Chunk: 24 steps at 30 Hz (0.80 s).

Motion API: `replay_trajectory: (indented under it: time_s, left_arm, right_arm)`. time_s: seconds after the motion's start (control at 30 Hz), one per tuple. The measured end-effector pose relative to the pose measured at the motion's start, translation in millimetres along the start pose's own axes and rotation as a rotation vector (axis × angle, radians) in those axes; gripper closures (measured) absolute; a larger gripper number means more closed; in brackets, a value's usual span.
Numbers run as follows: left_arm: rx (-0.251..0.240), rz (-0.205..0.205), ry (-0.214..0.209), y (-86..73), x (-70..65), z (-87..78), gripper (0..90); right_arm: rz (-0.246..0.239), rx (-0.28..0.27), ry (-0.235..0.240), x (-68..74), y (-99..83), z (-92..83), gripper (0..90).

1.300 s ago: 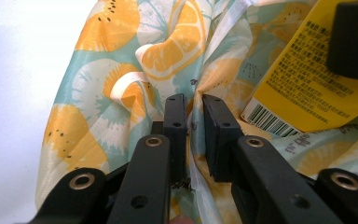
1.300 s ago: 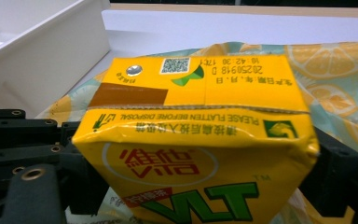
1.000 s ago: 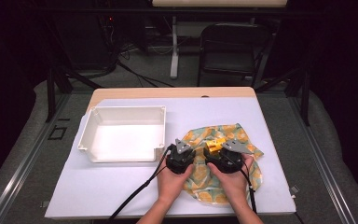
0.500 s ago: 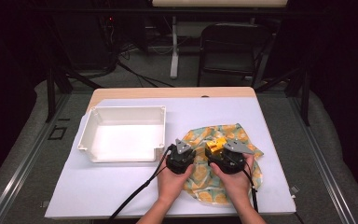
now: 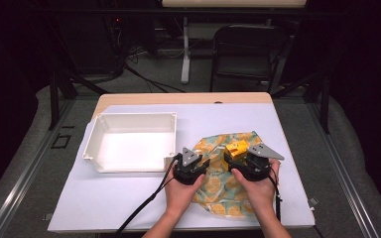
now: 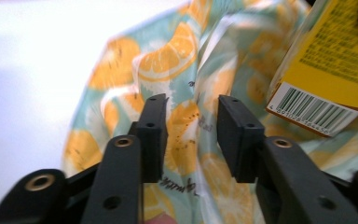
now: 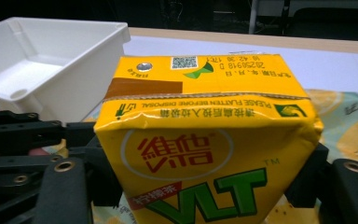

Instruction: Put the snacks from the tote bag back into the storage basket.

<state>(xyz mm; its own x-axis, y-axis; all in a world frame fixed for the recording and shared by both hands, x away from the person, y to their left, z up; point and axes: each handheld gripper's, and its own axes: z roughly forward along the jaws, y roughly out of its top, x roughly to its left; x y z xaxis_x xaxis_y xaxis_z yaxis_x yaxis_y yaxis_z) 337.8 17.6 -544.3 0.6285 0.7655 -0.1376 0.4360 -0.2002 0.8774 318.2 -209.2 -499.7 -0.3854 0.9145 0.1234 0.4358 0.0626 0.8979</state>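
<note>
A yellow lemon-tea carton (image 7: pixel 205 140) is clamped between the jaws of my right gripper (image 7: pixel 205 170), which is shut on its two sides. The high view shows the carton (image 5: pixel 236 148) raised just above an orange-slice print cloth bag (image 5: pixel 213 191) on the table. My left gripper (image 6: pixel 191 109) hovers at the bag's left part (image 6: pixel 168 60). Its jaws have just been opening and now stand apart, with cloth in the gap but not pinched. The carton's barcode end (image 6: pixel 317 107) hangs to that gripper's upper right. In the high view my left gripper (image 5: pixel 202 162) sits close beside the right one (image 5: pixel 238 154).
A white empty tray (image 5: pixel 129 118) stands left of the bag, its corner (image 7: pixel 51 60) close to both grippers. The white table top (image 5: pixel 104 203) ends in a wooden strip at the back. Cables trail toward the front edge. A chair stands beyond the table.
My left gripper's jaws have parted and let go of the cloth. My right gripper has lifted the yellow carton a little, so more of it shows above the bag.
</note>
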Motion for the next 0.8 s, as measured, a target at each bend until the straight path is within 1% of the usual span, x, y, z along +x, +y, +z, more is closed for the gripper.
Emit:
replay_trajectory:
  time_s: [0.07, 0.1, 0.13, 0.17, 0.2, 0.27, 0.3, 0.33, 0.37, 0.4, 0.43, 0.5, 0.53, 0.57, 0.6, 0.63, 0.67, 0.7, 0.73, 0.77, 0.8]
  left_arm:
    - [-0.03, 0.009, -0.008, 7.5, -0.8, -10.2, 58.5]
    - [-0.03, 0.009, -0.008, 7.5, -0.8, -10.2, 57.5]
    - [-0.04, 0.006, -0.014, 10.7, -1.0, -14.3, 57.5]
    - [-0.057, 0.01, -0.02, 16.3, -2.1, -22.7, 54.5]
    - [-0.066, 0.014, -0.027, 18.9, -2.8, -26.9, 53.4]
    - [-0.084, 0.012, -0.052, 23.2, -5.9, -33.7, 51.3]
    - [-0.085, 0.023, -0.071, 25.1, -7.7, -36.1, 50.7]
    - [-0.085, 0.023, -0.071, 25.1, -7.7, -36.1, 49.5]
    - [-0.086, 0.041, -0.102, 27.6, -13.6, -37.3, 48.3]
    - [-0.086, 0.041, -0.102, 27.6, -13.6, -37.3, 47.0]
    - [-0.081, 0.067, -0.132, 29.2, -19.3, -36.4, 45.3]
    - [-0.083, 0.09, -0.157, 29.8, -23.4, -34.0, 42.6]
    - [-0.083, 0.09, -0.157, 29.8, -23.4, -34.0, 41.2]
    - [-0.09, 0.089, -0.182, 29.8, -26.6, -31.2, 39.5]
    - [-0.086, 0.096, -0.193, 30.2, -27.6, -30.3, 37.6]
    - [-0.099, 0.099, -0.207, 29.9, -29.6, -28.3, 35.3]
    - [-0.099, 0.108, -0.197, 29.7, -33.4, -26.4, 33.3]
    - [-0.09, 0.121, -0.217, 29.8, -34.7, -24.6, 30.9]
    - [-0.081, 0.132, -0.224, 30.0, -36.4, -23.0, 28.2]
    - [-0.08, 0.13, -0.224, 29.5, -38.5, -21.3, 26.9]
    - [-0.083, 0.129, -0.197, 29.0, -40.9, -20.2, 24.7]
  right_arm:
    - [0.011, -0.009, 0.008, -3.8, 3.6, -3.5, 29.9]
    - [0.011, -0.009, 0.008, -3.8, 3.6, -3.5, 29.9]
    - [0.014, -0.009, 0.01, -6.0, 5.7, -5.8, 29.9]
    - [0.021, -0.016, 0.009, -9.3, 8.8, -9.4, 29.9]
    - [0.024, -0.017, 0.011, -11.1, 10.2, -11.4, 29.9]
    - [0.028, -0.019, 0.011, -14.1, 12.9, -14.8, 29.9]
    - [0.031, -0.023, 0.015, -15.9, 14.6, -17.0, 29.9]
    - [0.036, -0.028, 0.013, -16.9, 16.0, -18.7, 29.9]
    - [0.036, -0.027, 0.012, -18.0, 17.4, -20.6, 29.9]
    - [0.04, -0.032, 0.012, -18.7, 18.7, -21.9, 29.9]
    - [0.039, -0.035, 0.016, -19.6, 19.9, -23.3, 29.9]
    - [0.043, -0.042, 0.017, -20.2, 21.9, -25.2, 29.9]
    - [0.043, -0.042, 0.017, -20.2, 21.9, -25.2, 29.9]
    - [0.041, -0.039, 0.02, -20.6, 23.5, -27.3, 29.9]
    - [0.044, -0.041, 0.022, -20.4, 23.9, -27.7, 29.9]
    - [0.048, -0.039, 0.025, -20.1, 24.5, -28.3, 29.9]
    - [0.048, -0.043, 0.026, -19.7, 24.8, -28.2, 29.9]
    - [0.047, -0.038, 0.03, -19.2, 25.4, -28.7, 29.9]
    - [0.053, -0.043, 0.031, -18.2, 25.7, -28.7, 29.9]
    - [0.045, -0.033, 0.028, -18.1, 26.3, -29.5, 29.9]
    - [0.046, -0.033, 0.031, -17.2, 26.6, -29.4, 29.9]
